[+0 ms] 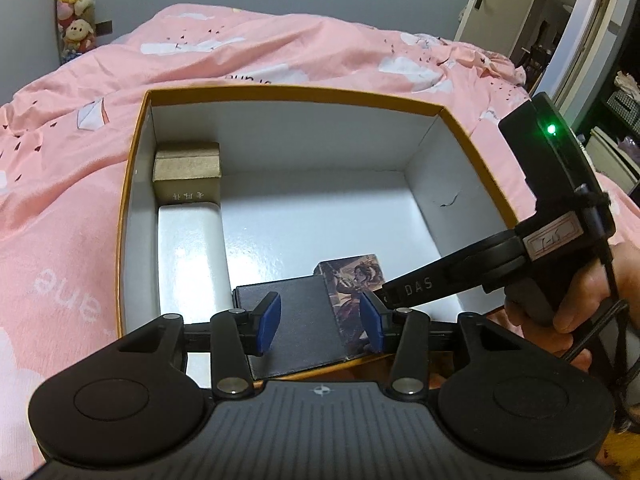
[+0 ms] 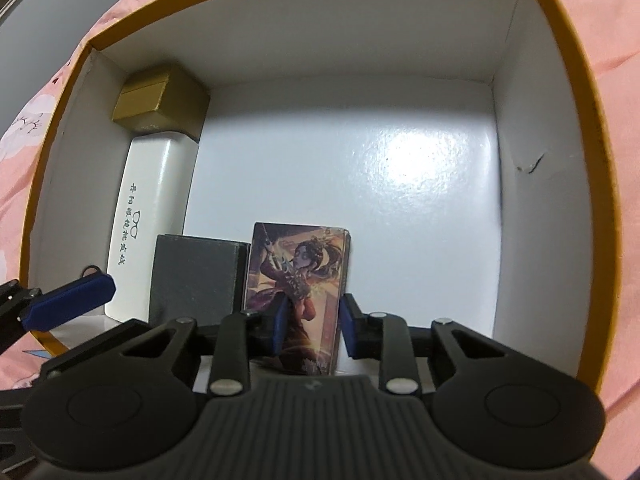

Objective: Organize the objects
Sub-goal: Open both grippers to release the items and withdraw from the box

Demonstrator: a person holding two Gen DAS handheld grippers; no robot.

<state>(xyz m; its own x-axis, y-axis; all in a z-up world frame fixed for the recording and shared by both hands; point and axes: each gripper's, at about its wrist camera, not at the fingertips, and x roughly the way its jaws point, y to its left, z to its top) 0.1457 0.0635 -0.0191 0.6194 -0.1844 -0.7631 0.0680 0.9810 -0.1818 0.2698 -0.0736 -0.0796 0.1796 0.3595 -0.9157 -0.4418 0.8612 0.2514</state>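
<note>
Mid-packing: right gripper (image 2: 310, 326) clamped on the picture box (image 2: 298, 292), standing at the near wall of the carton (image 2: 568, 80), touching the black box (image 2: 196, 276). Left gripper (image 1: 320, 322) open, empty, above that black box. Next, probably: release, lift straight out. Far right corner free.

Open storage box (image 1: 472, 148) sitting on the bed (image 1: 280, 52). Inside, along the left wall: small carton (image 1: 187, 168) in the far left corner, glasses case (image 1: 192, 256) lying right in front of it, touching. Dark flat box (image 1: 300, 320) sitting just right of the glasses case at the near wall. Card box (image 2: 298, 276) standing right beside the dark flat box, between the right tongs' (image 2: 312, 322) pads. Left tongs (image 1: 320, 320) hovering over the dark flat box. Plush toys (image 1: 76, 8) hanging behind the bed, far left.
</note>
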